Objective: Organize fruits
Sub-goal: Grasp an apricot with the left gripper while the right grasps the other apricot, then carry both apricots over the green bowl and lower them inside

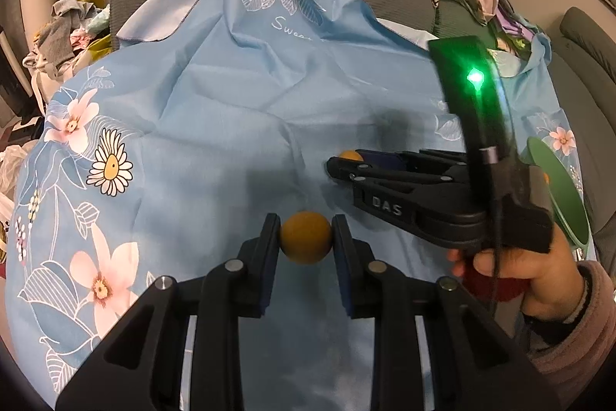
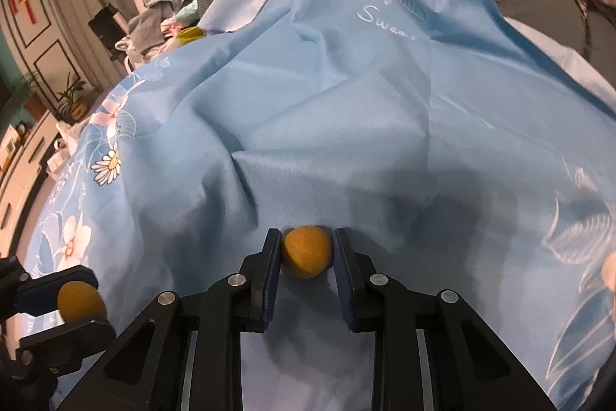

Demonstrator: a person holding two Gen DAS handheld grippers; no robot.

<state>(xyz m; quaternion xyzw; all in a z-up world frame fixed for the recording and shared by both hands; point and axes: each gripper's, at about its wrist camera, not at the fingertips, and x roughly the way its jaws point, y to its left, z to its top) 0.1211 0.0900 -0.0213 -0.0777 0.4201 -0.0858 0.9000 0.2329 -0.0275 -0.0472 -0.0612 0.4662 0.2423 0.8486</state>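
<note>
Over blue flowered cloth [image 1: 238, 95] draped on a grey sofa, pinching one small orange fruit [image 1: 306, 237] in the left gripper [image 1: 306, 237] and another orange fruit [image 2: 307, 251] in the right gripper [image 2: 307, 251], still needing to carry both toward the green plate [image 1: 562, 195], seemingly early in sorting.

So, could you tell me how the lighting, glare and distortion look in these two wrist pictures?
Left wrist view: a green LED on the right gripper flares brightly, and soft shadows fall on the blue cloth. Right wrist view: the cloth edges smear slightly, and a dark shadow lies beyond the orange fruit. Both views bend strongly at the rim with black corners.
</note>
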